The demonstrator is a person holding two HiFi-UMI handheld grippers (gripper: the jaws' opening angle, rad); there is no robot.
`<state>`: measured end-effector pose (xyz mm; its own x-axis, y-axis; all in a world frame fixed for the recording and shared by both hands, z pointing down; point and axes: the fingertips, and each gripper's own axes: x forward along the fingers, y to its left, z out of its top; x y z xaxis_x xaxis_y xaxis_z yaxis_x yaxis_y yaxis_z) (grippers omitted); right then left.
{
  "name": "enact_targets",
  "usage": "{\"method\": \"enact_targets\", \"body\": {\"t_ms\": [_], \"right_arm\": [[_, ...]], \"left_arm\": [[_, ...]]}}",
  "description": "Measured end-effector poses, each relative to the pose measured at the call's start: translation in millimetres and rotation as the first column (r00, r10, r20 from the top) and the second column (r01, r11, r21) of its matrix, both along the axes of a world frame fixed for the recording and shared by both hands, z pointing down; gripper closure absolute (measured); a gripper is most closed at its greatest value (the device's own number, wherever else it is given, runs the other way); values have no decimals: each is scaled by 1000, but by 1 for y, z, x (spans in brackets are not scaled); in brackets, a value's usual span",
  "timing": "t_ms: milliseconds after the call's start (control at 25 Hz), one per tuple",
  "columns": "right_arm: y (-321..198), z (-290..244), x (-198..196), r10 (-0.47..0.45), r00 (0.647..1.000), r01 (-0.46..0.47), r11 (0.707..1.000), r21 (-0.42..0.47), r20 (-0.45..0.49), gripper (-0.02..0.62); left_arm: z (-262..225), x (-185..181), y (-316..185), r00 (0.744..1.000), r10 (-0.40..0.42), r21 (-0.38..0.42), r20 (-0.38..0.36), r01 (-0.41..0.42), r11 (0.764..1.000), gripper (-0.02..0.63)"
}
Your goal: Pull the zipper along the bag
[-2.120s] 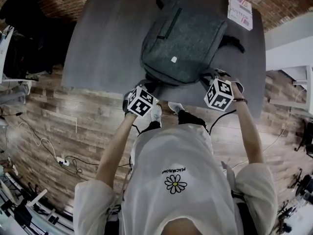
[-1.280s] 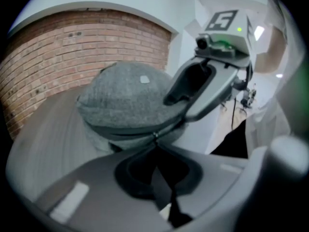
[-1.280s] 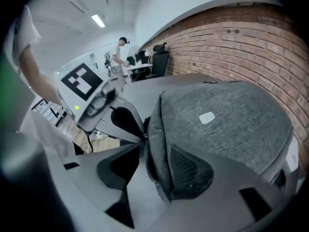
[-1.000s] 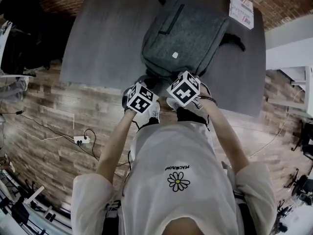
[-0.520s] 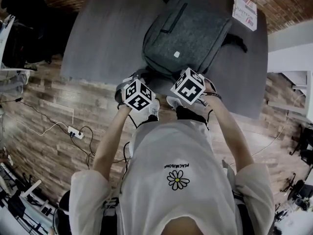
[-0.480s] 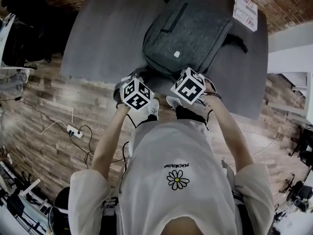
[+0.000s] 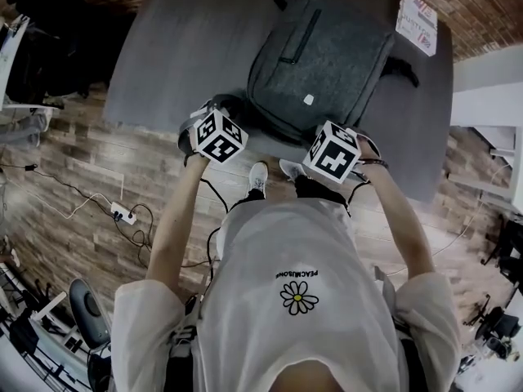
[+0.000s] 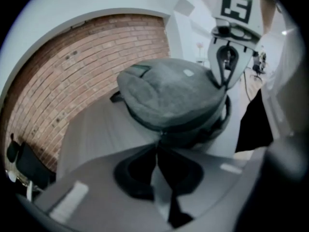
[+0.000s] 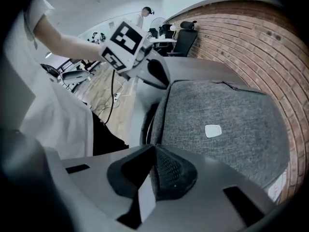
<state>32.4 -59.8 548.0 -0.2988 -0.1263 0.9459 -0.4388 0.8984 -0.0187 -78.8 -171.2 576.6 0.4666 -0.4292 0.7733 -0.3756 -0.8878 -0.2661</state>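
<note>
**Left on the zipper, 2 grippers now spread apart**

The fingers of my left gripper [image 8: 157, 147] are almost together on the zipper pull [image 8: 161, 137], at the near seam of the backpack [image 8: 169, 88], and they are easing open. The fingers of my right gripper [image 9: 154, 147] are together, tips against the backpack's near edge. I can't tell if fabric is nipped.

Half a second ago the 2 grippers sat side by side. Now they are well apart, with the backpack's near end between them.

Well beyond the right fingers, a printed card [image 7: 418, 21] lies on the grey table [image 7: 180, 47]. From above, the marker cubes hide both sets of fingertips.
</note>
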Motion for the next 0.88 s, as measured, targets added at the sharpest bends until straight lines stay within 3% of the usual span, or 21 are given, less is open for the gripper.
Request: {"method": "enact_targets", "body": {"t_ms": [240, 400, 600, 680, 760, 880], "right_arm": [[29, -2, 32, -34, 999, 33, 999, -24, -28, 581], [34, 0, 54, -40, 999, 39, 999, -34, -28, 581], [32, 4, 65, 115, 993, -114, 993, -37, 33, 568], [28, 0, 66, 246, 962, -241, 969, -57, 114, 544], [19, -17, 58, 365, 899, -360, 930, -66, 243, 529], [-5, -51, 20, 430, 780, -455, 888, -61, 455, 393]], "left_arm": [[3, 22, -37, 1000, -10, 24, -26, 11, 1000, 592], [10, 48, -46, 998, -24, -7, -54, 24, 1000, 589], [12, 57, -34, 993, -45, -47, -111, 40, 998, 600], [10, 56, -35, 993, -35, -45, -116, 30, 999, 600], [9, 55, -34, 994, -17, -35, -110, 13, 999, 600], [9, 53, -34, 992, -12, -39, -126, 8, 999, 601]]}}
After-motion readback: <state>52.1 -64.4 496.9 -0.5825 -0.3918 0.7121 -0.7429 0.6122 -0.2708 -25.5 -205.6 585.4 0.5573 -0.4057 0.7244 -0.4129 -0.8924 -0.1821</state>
